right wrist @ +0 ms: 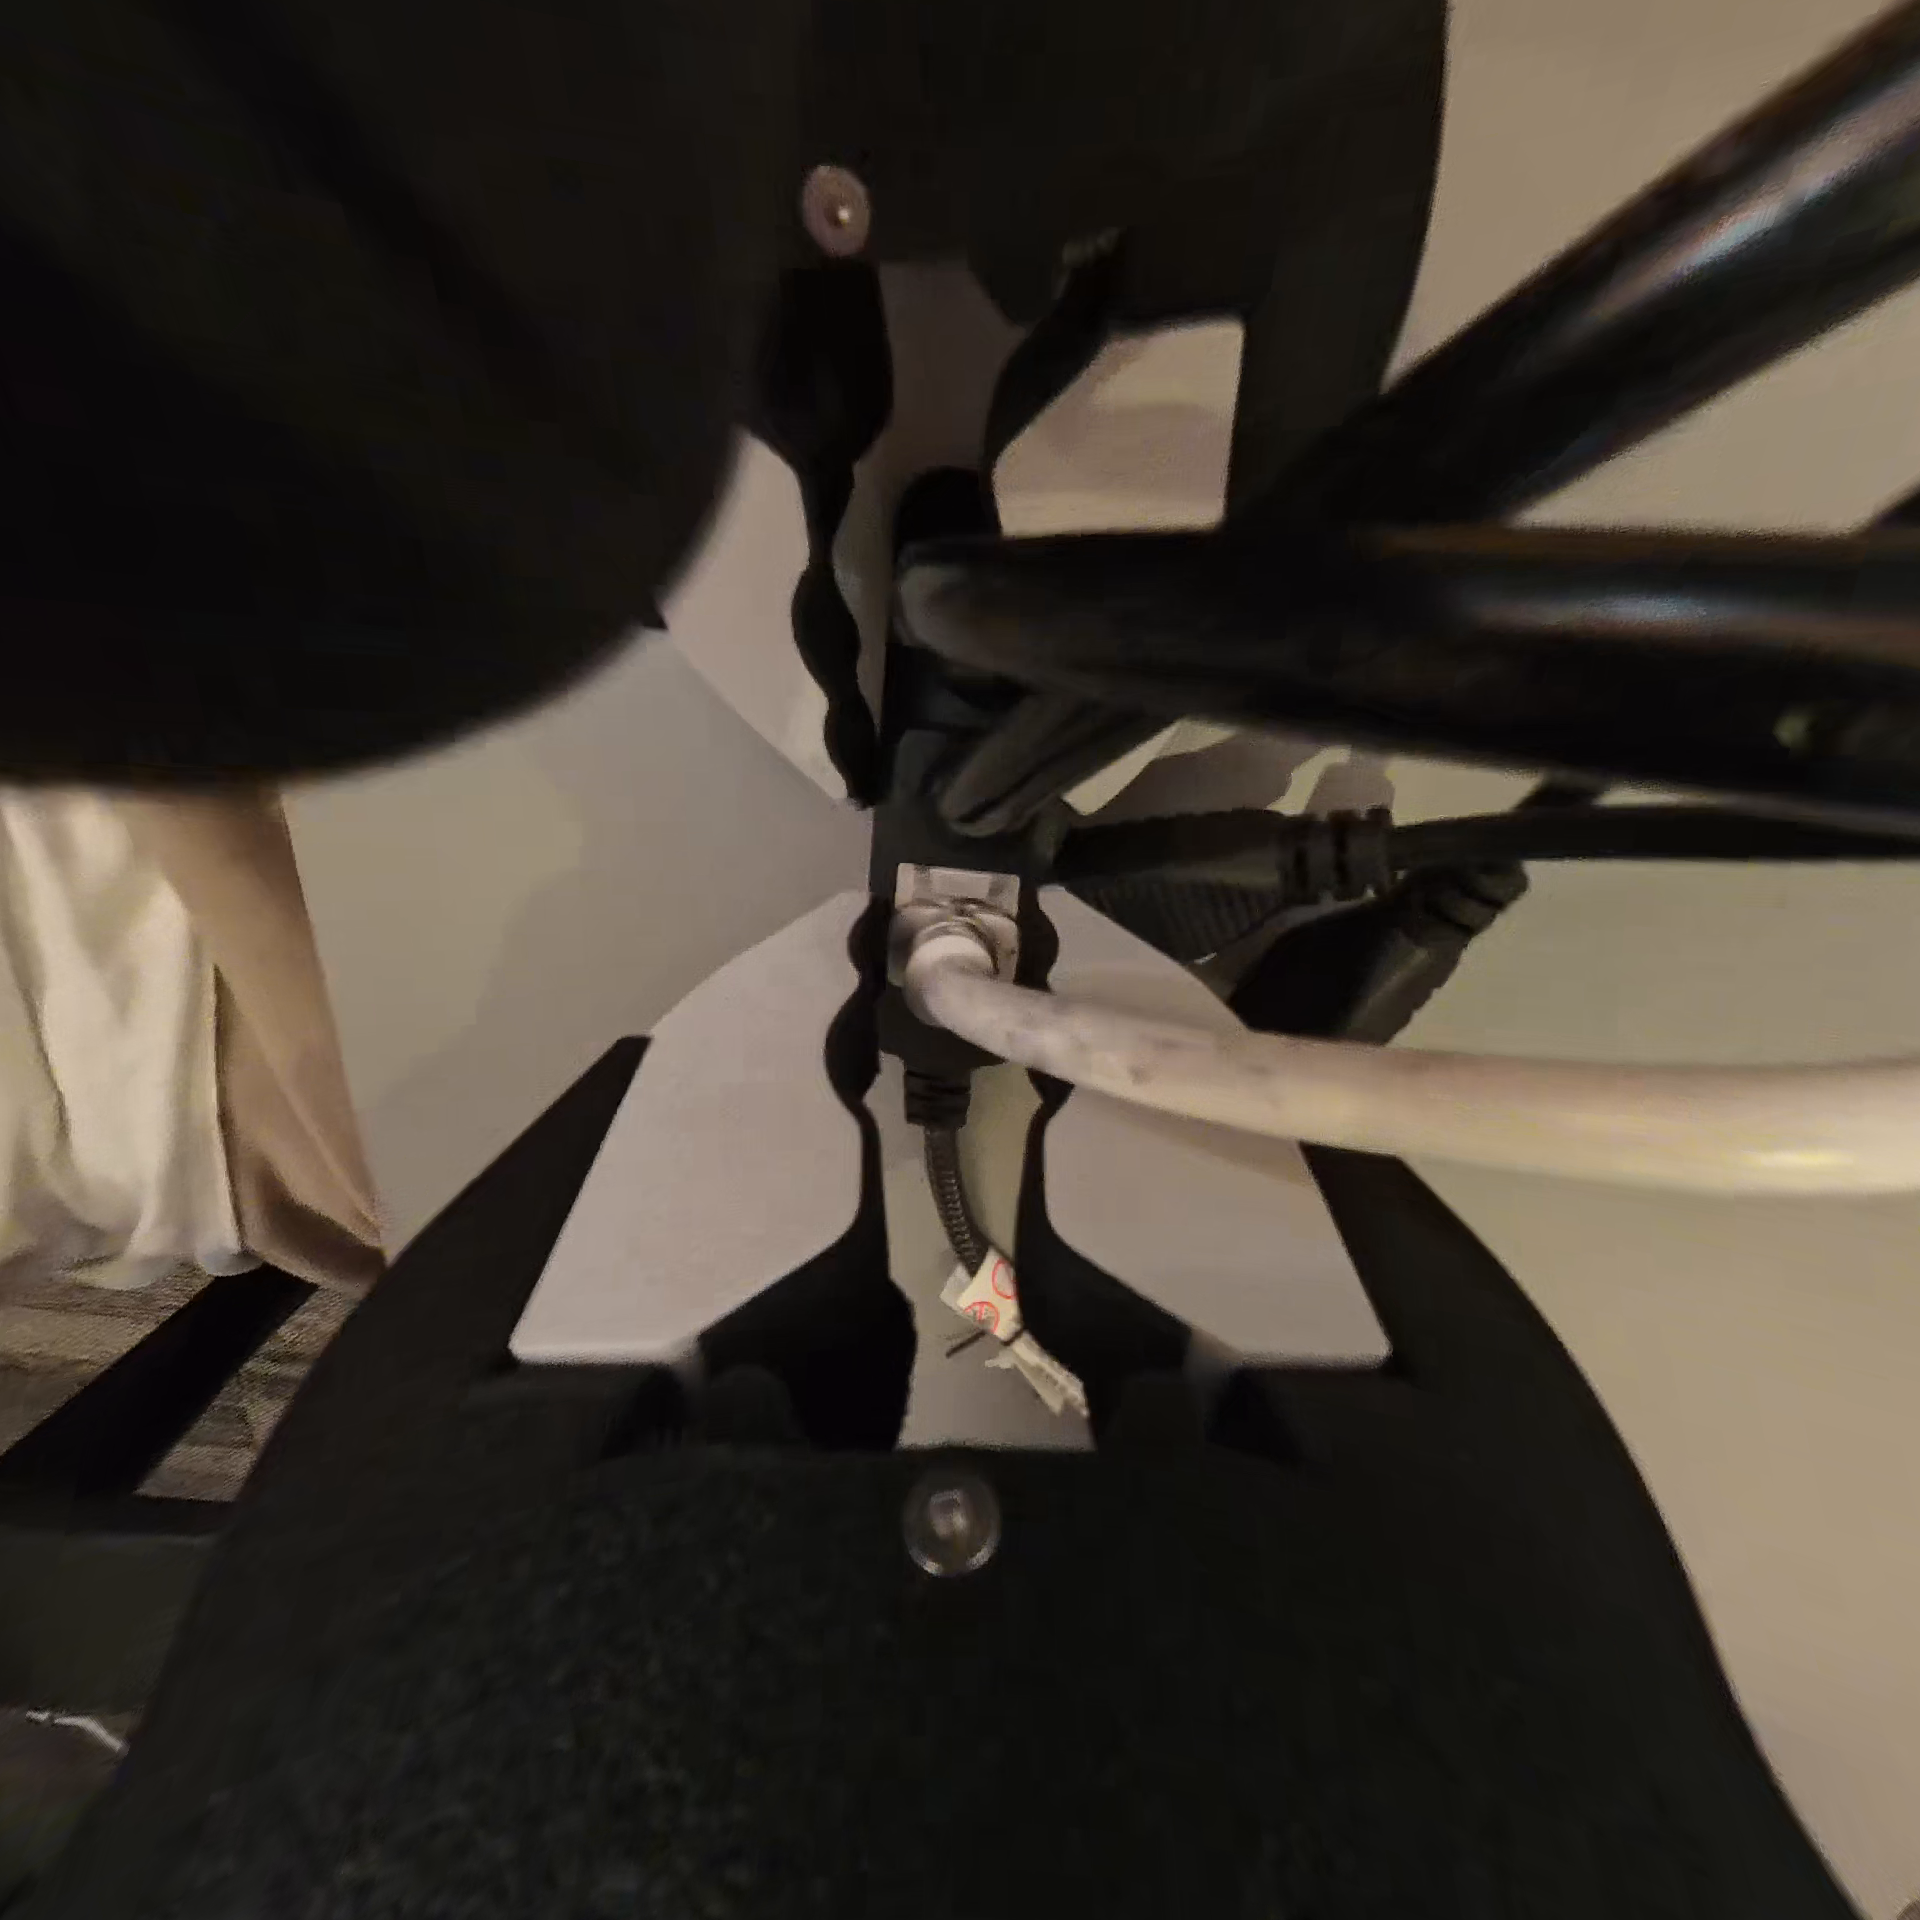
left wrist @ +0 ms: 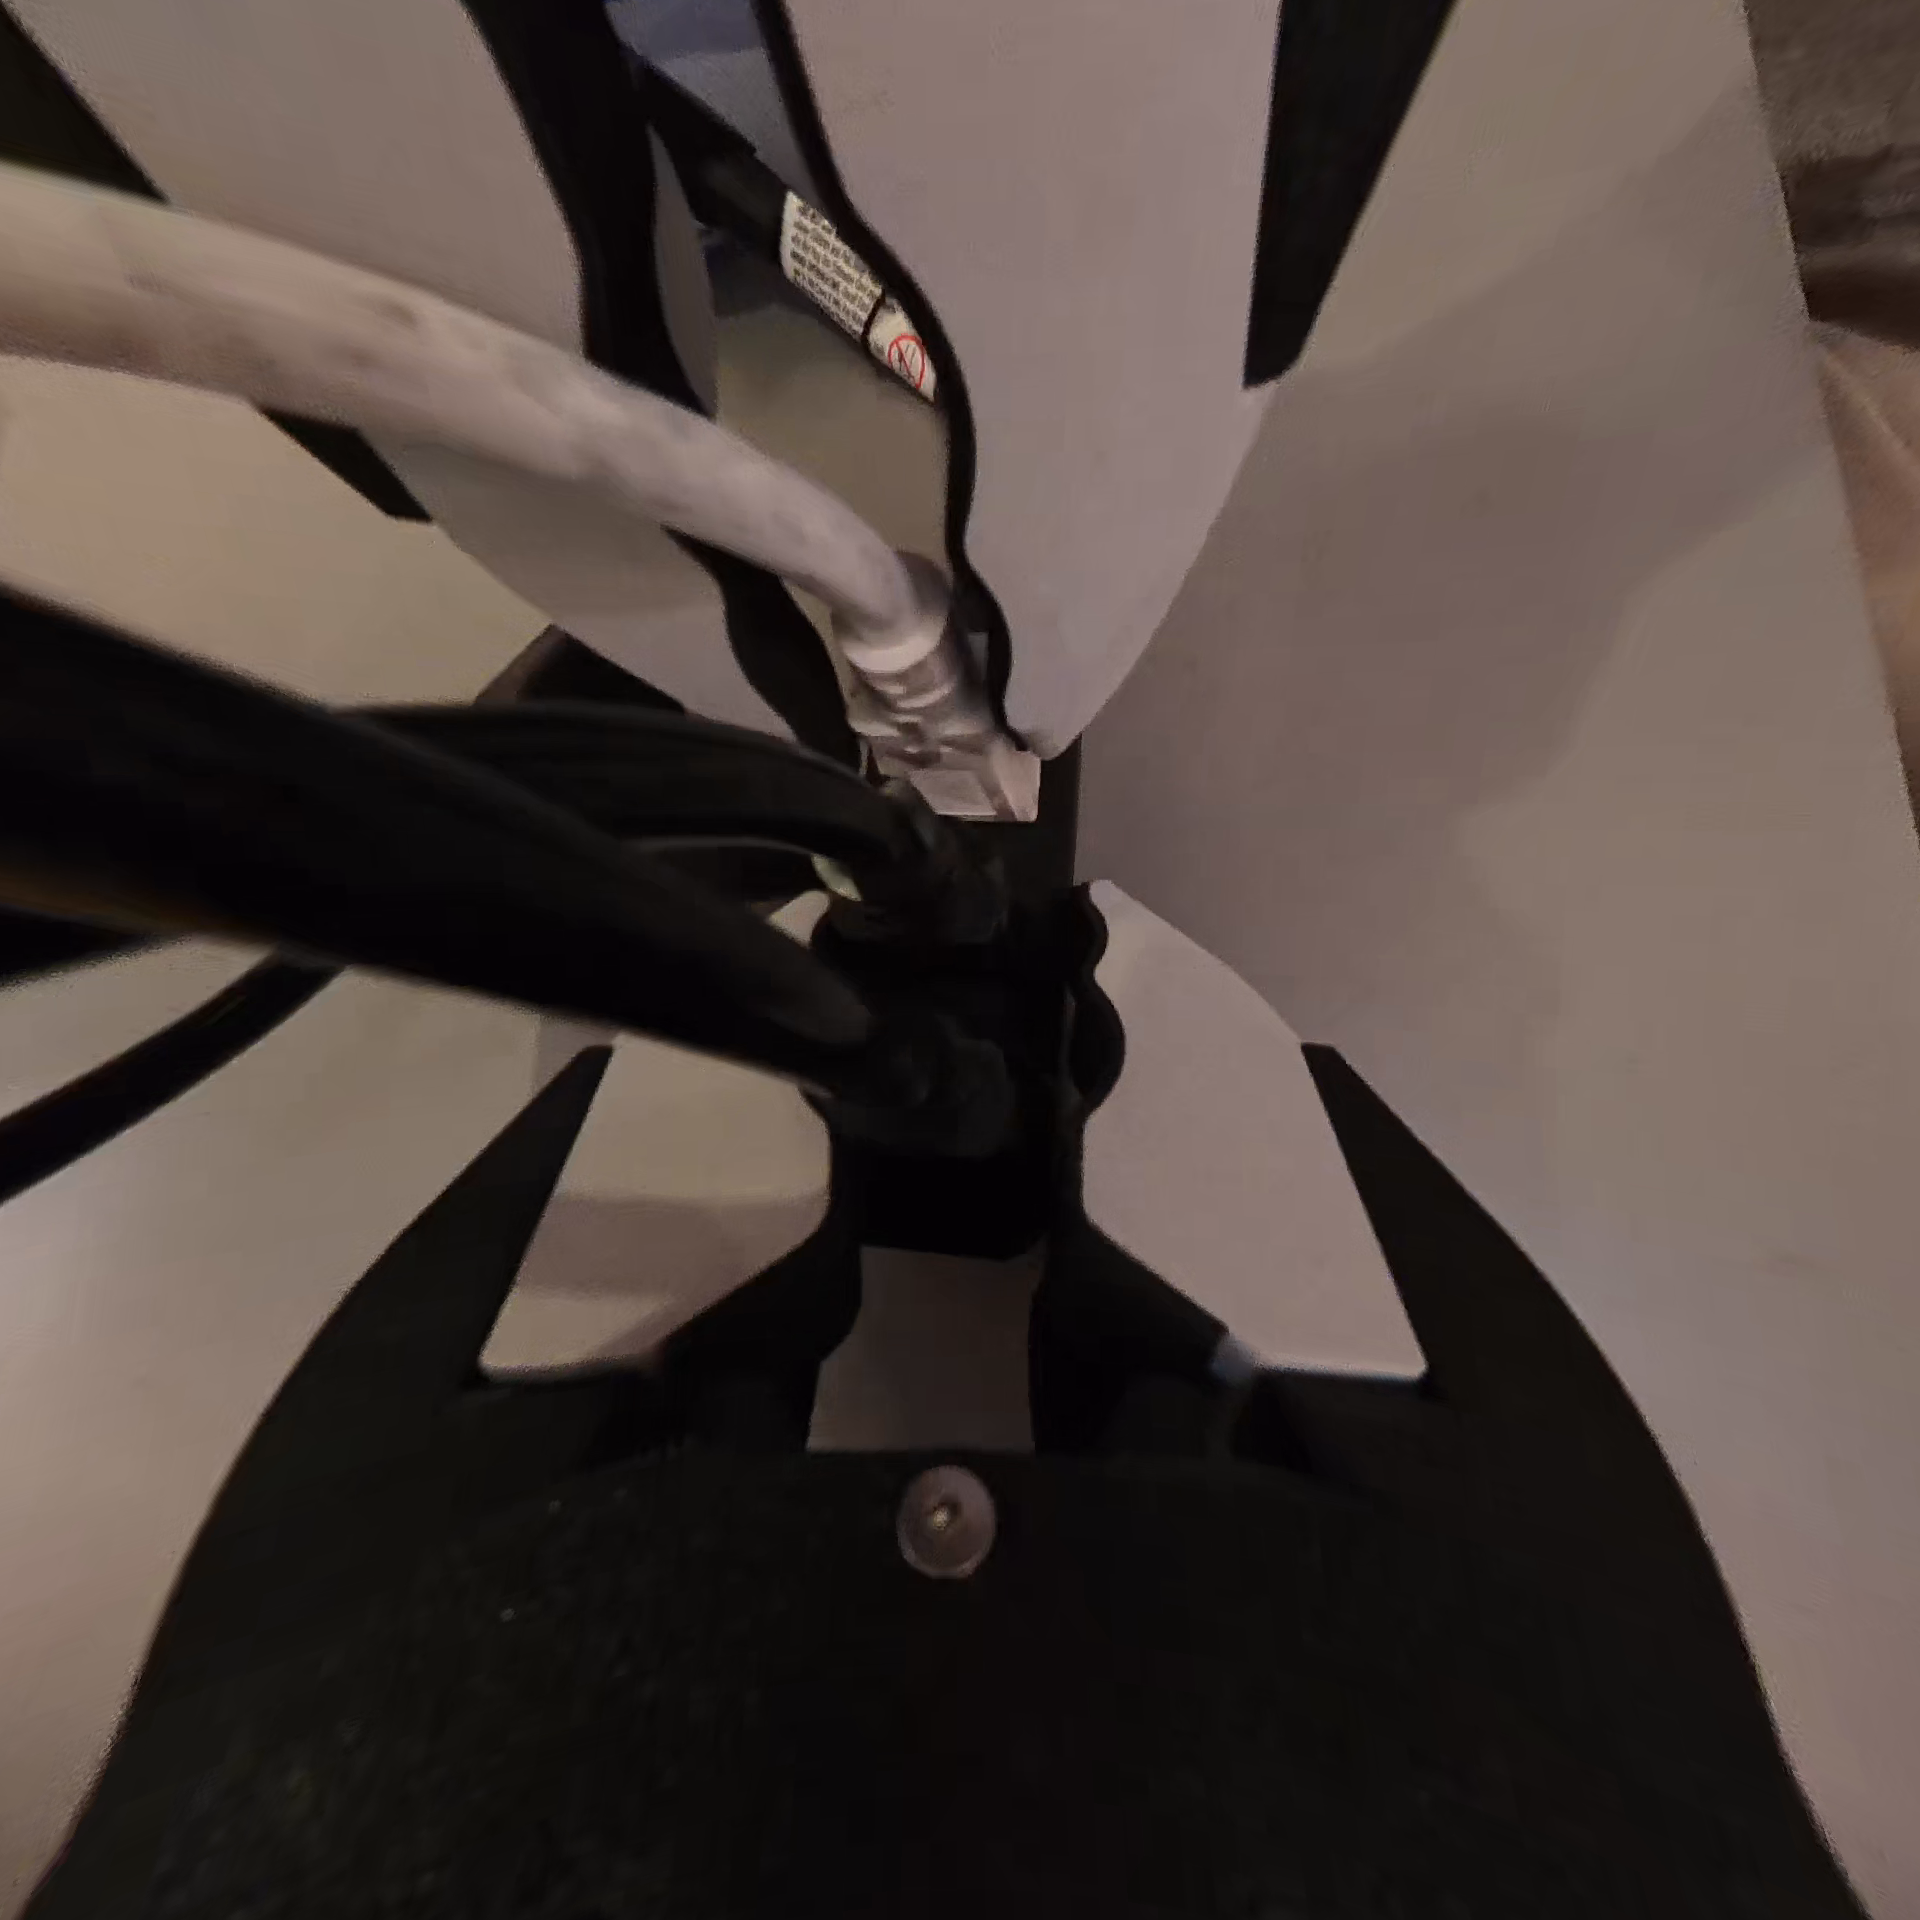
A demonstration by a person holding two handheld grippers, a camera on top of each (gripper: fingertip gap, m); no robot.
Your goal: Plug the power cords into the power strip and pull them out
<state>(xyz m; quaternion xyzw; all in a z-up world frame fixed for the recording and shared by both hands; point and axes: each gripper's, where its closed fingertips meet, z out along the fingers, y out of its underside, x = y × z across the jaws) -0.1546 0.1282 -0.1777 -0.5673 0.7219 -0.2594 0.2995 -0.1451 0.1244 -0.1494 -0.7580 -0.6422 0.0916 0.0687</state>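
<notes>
A narrow black power strip point(right wrist: 935, 748) is seen edge-on between my two grippers, which face each other. A white cord point(right wrist: 1351, 1081) ends in a plug point(right wrist: 951, 925) on the strip; it also shows in the left wrist view point(left wrist: 914, 675). Thick black cords point(left wrist: 468, 883) run into the strip from the left. A thin braided black cable with a white tag point(right wrist: 982, 1299) hangs from it. My left gripper point(left wrist: 966, 1060) is shut on the strip's near end. My right gripper point(right wrist: 951, 966) is shut on the strip at the white plug. The sockets are hidden.
Two black plugs with ribbed grips point(right wrist: 1195, 883) lie beside the strip on the pale tabletop point(right wrist: 1558, 1351). A beige cloth point(right wrist: 156, 1039) hangs at the left over patterned carpet point(right wrist: 208, 1403). The right gripper point(left wrist: 1039, 416) fills the top of the left wrist view. Less than 4 cm separates the two grippers' tips.
</notes>
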